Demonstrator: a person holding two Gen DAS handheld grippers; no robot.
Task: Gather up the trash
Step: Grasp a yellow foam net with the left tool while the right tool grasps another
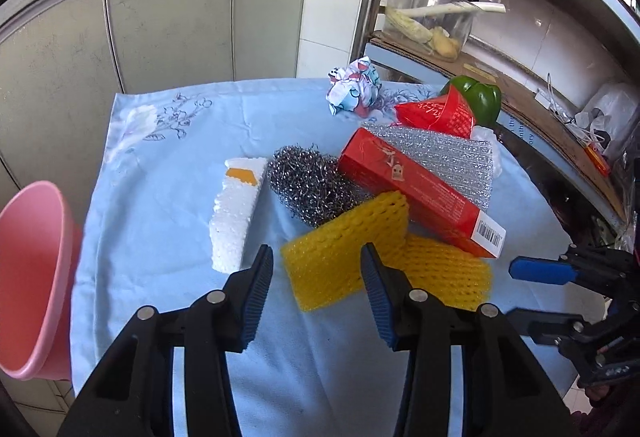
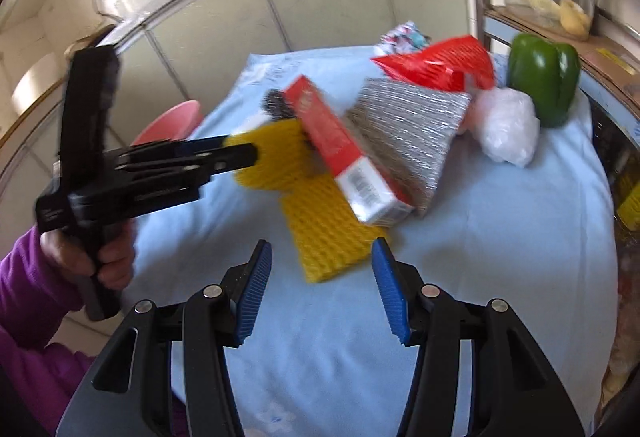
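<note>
Trash lies heaped on a light blue cloth (image 1: 168, 165): two yellow foam nets (image 1: 344, 253), a red carton (image 1: 416, 193), steel wool (image 1: 312, 185), a white foam chunk (image 1: 236, 213), a silver padded sheet (image 1: 444, 157), a red packet (image 1: 436, 113) and crumpled printed paper (image 1: 354, 85). My left gripper (image 1: 318, 265) hangs open just over the nearer yellow net, whose edge shows between its pads without being pressed. In the right wrist view the left gripper (image 2: 242, 149) reaches that net from the left. My right gripper (image 2: 320, 253) stands open and empty, just short of the other yellow net (image 2: 328, 237).
A pink bin (image 1: 36, 277) stands off the table's left edge. A green pepper (image 2: 544, 81) and a white plastic bag (image 2: 506, 125) lie at the far right of the cloth. Grey cabinets stand behind it. A metal shelf with a clear container (image 1: 436, 17) runs along the right.
</note>
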